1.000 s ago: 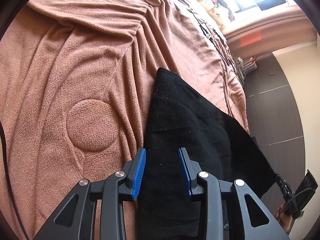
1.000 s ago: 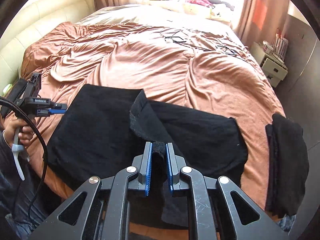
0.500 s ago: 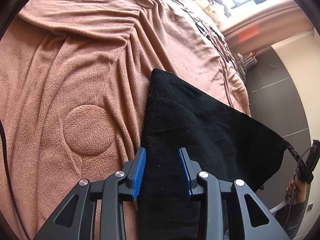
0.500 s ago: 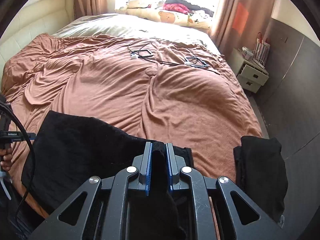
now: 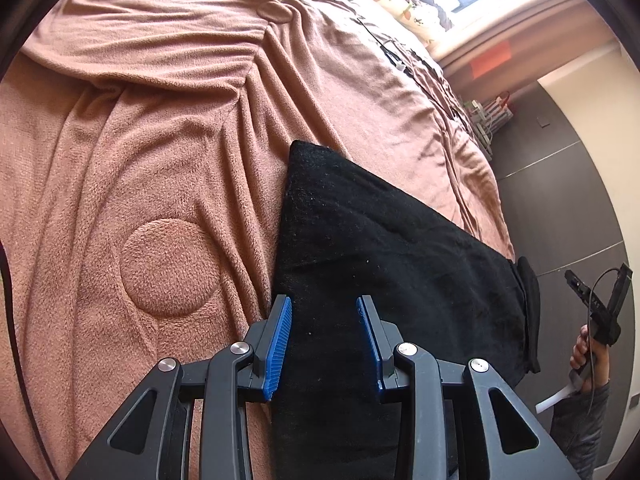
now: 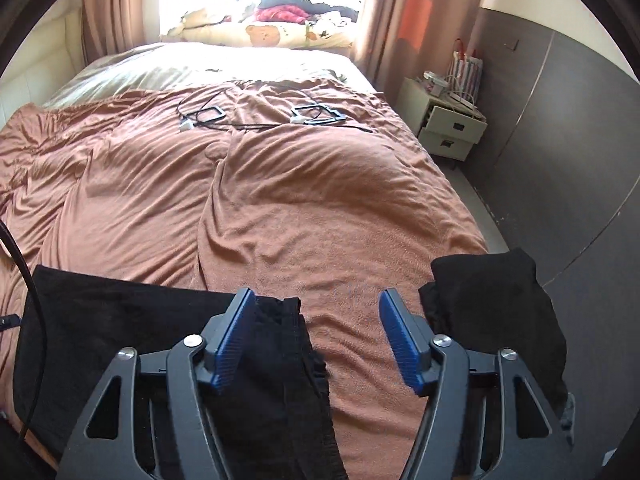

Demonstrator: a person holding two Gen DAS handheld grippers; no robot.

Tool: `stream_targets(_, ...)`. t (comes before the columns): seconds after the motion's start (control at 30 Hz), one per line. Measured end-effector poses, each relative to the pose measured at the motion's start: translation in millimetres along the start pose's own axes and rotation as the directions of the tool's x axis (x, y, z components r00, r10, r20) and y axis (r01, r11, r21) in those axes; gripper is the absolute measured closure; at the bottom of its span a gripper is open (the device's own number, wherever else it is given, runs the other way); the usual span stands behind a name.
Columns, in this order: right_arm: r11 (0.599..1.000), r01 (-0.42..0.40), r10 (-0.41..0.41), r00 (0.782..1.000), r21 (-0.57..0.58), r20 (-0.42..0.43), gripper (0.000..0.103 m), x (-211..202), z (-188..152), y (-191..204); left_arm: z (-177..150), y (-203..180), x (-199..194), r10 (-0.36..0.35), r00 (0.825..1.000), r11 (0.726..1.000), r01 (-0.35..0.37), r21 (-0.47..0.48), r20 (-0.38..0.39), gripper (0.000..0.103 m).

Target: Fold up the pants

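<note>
The brown blanket ahead is wide and bare. Cables lie far back. A black pile sits at the right, maybe clothes. The nightstand blocks the corner.

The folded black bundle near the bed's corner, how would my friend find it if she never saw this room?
Start at the big bed with the brown blanket and go to the near corner on the side with the white nightstand. The small black bundle sits there, apart from the wide black pants spread flat; it is thicker and folded up.
</note>
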State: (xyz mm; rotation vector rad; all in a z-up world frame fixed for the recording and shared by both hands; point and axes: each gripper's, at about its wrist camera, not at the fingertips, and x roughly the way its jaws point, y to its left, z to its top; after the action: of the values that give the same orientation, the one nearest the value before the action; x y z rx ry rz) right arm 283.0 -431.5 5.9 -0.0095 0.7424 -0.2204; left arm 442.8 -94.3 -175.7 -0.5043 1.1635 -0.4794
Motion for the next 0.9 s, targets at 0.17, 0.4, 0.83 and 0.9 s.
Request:
stream_targets(0.17, 0.992, -0.083, 0.086, 0.996, 0.100, -0.022, 0.039, -10, -40, -25, -1, -7, -2, 0.019, 1.000, 1.000, -0.019, 0.019, -0.004, 0.068)
stream_targets(0.4, 0.960, -0.164, 0.179, 0.983, 0.228, -0.043, 0.039, -14, -94, -58, -3, -19, -14, 0.020, 1.000, 1.000, -0.019, 0.020, -0.009, 0.068)
stream_targets(0.83, 0.795, -0.367, 0.406, 0.914, 0.483, 0.027, 0.039, -20, -177, -117, -15, -40, -67, 0.077, 0.996, 0.995, -0.079, 0.059, 0.047, 0.068)
stream_targets(0.9, 0.774, -0.366, 0.415, 0.910, 0.516, 0.023, 0.039, -16, -188, -122, -17, -45, -76, 0.085, 0.995, 0.994, -0.089, 0.064, 0.056, 0.068)
